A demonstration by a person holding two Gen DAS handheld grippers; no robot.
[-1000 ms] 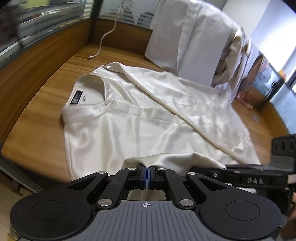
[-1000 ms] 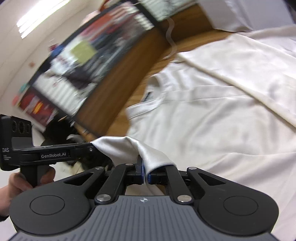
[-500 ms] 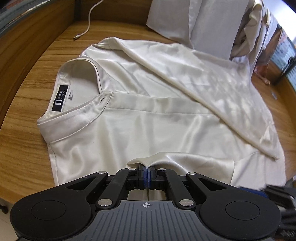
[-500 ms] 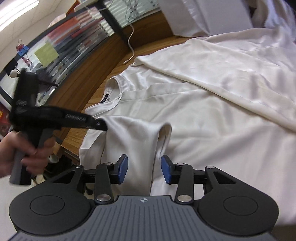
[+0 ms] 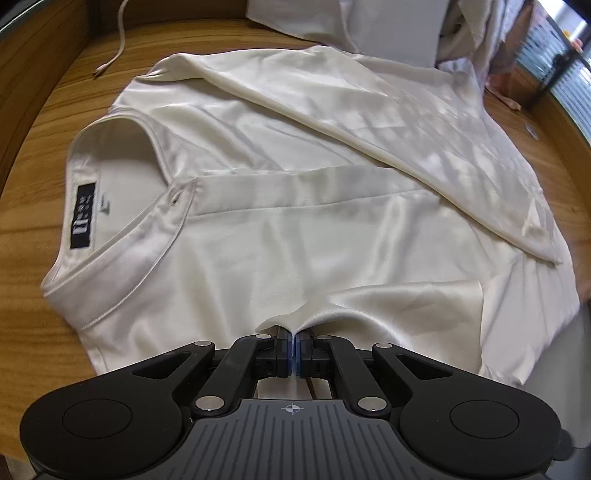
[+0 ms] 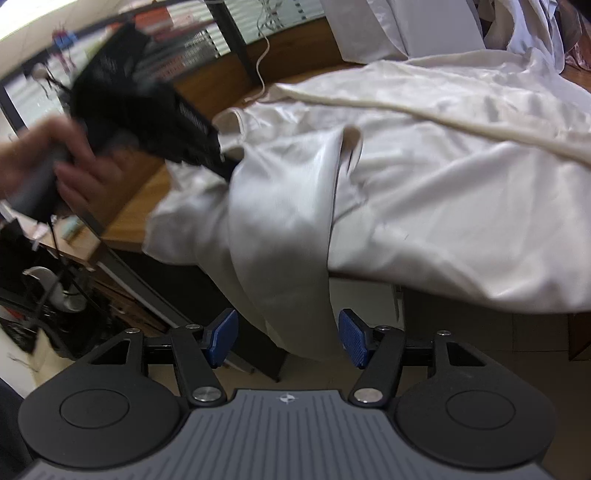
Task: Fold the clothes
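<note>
A wooden tabletop [image 5: 33, 199] with a warm grain fills the left wrist view, edged at the upper left by a raised wooden ledge, where a white cable [image 5: 120, 40] trails down and ends in a plug on the wood. In the upper left of the right wrist view, slatted blinds and shelves of coloured, blurred items show beyond the table; dark clutter and floor lie under the table edge at lower left. A cream satin shirt [image 5: 295, 229] lies spread across the table, collar toward the left of the frame, one sleeve folded diagonally across its chest. Inside the collar sits a black label [image 5: 83, 216] with white marks too small to read. More pale garments [image 5: 388, 26] are heaped at the top of the frame. The left gripper [image 5: 293, 349] is pressed together, pinching a fold of the shirt's near edge. The right gripper [image 6: 287, 338] is opening, its blue pads [image 6: 354, 338] apart from the sleeve [image 6: 291, 229] hanging between them over the table edge. A hand [image 6: 70, 162] holds the other gripper's blurred black body at the left.
</note>
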